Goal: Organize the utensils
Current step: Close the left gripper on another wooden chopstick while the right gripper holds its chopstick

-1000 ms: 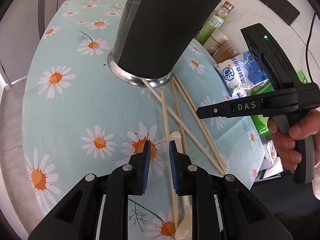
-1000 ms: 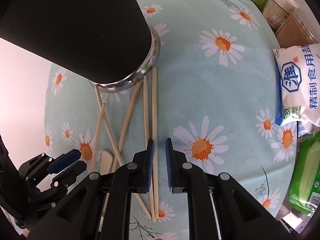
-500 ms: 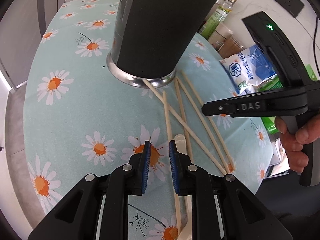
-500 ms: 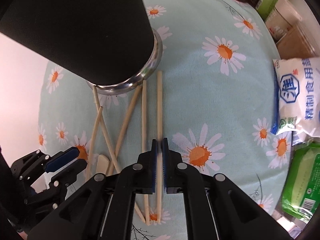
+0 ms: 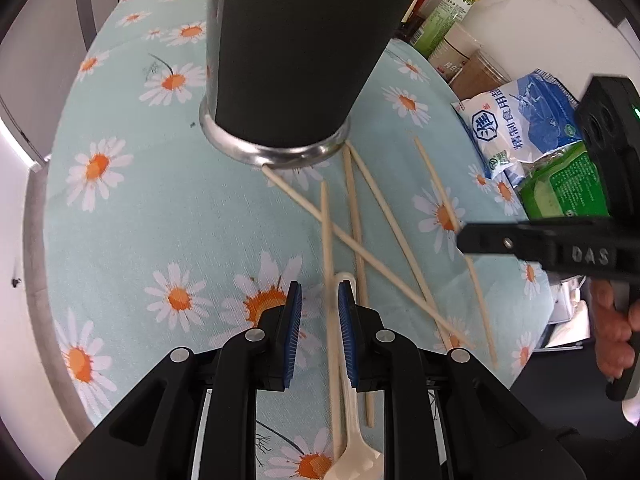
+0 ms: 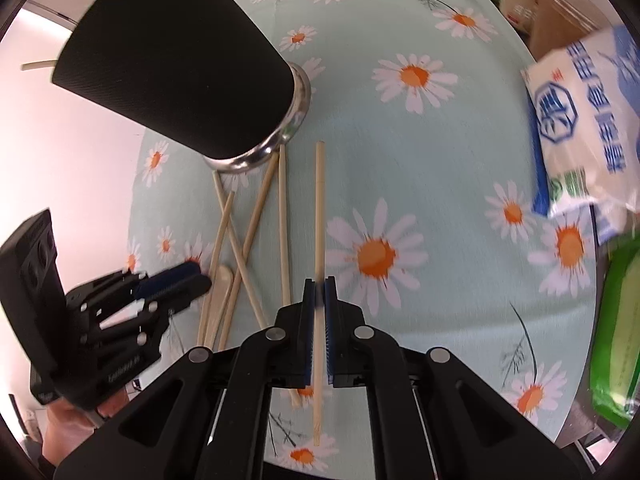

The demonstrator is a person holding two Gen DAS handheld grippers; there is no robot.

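Chopsticks (image 5: 352,216) on tablecloth (image 5: 160,216) before holder (image 5: 296,52); salt bag (image 5: 516,120) right.

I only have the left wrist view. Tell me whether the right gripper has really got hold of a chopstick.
Observer: Yes. In the right wrist view the right gripper is shut on one chopstick, clamped between its blue pads.
Operator: Report what is inside the black holder. I only see its side.
Observer: One pale stick end pokes out past the top rim of the black holder, at the far left.
Operator: Say where the held chopstick lies against the rest.
Observer: It sits apart, to the right of the loose chopsticks, and its far tip ends just short of the holder's metal base.
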